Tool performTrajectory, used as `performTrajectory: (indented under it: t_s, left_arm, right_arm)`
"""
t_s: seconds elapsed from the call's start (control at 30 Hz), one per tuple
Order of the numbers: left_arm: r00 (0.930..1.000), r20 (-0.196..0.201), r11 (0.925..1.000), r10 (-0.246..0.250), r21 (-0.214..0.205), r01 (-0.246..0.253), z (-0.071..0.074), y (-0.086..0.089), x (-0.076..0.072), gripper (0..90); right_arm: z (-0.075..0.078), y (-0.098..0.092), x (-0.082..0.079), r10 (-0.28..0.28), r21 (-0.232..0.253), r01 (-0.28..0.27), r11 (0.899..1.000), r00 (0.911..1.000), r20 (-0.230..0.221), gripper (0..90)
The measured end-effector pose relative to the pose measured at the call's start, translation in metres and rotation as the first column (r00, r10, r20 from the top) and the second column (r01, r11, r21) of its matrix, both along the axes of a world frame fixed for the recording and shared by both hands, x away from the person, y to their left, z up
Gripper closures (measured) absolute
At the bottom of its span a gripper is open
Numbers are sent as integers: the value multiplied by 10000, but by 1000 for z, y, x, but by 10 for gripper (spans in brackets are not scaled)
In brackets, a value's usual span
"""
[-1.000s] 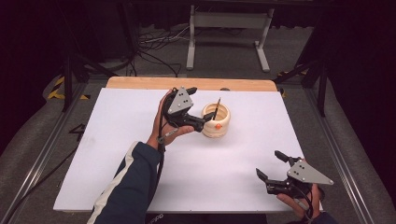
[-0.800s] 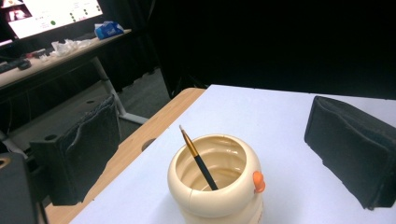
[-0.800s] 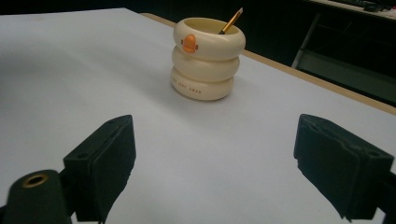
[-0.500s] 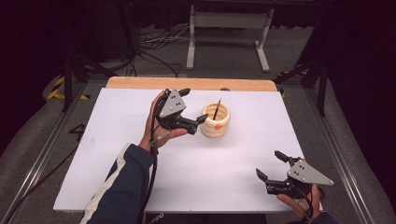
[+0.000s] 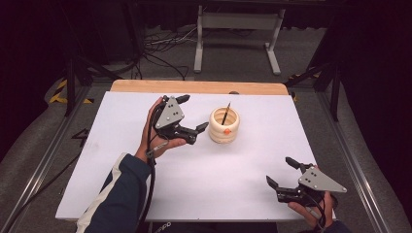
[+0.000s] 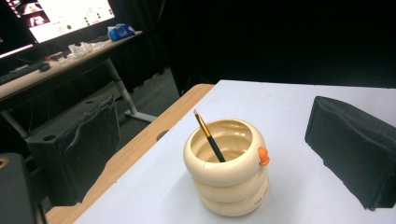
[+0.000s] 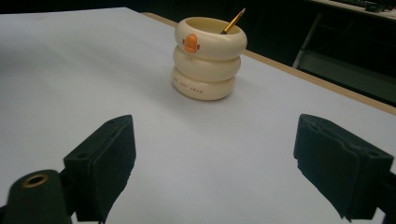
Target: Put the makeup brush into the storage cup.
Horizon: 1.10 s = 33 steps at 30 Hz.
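1. The tabletop (image 5: 121, 160) carries a cream ringed holder (image 5: 224, 125) near its far middle.
2. The left gripper (image 5: 192, 114), spread wide and empty, hangs just beside the holder.
3. The right gripper (image 5: 282, 172), also spread and empty, rests well apart.
4. A pencil (image 6: 209, 137) leans inside the holder, so the placing looks done.

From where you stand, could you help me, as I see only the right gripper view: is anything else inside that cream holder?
Observer: Just one pencil, leaning in the cream holder; no more.
Operator: Thank you. Where is the left gripper, please?
Observer: The left gripper is raised just left of the holder, jaws open, not touching it.
Operator: And mine?
Observer: The right gripper is open near the table's near right corner.
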<state>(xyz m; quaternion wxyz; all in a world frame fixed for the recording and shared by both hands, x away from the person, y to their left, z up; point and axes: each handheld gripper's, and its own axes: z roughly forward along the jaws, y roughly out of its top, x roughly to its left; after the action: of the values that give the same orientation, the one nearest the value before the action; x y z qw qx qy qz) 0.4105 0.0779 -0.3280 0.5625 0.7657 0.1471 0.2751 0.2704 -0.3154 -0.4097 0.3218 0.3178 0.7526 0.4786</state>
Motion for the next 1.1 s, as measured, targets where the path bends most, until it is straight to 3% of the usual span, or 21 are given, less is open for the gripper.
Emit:
performTrajectory:
  t_s: [0.43,1.1]
  left_arm:
    - [9998,120,9997,-147,198,144,-5,12,-16,38]
    - [9993,379,9990,-47,446,30,-19,41,-46,38]
  right_arm:
    - [1,-2,-1,-64,132,62,9999,9999,140,132]
    - [5,-5,-5,-411,105,403,9991,9952,885,101]
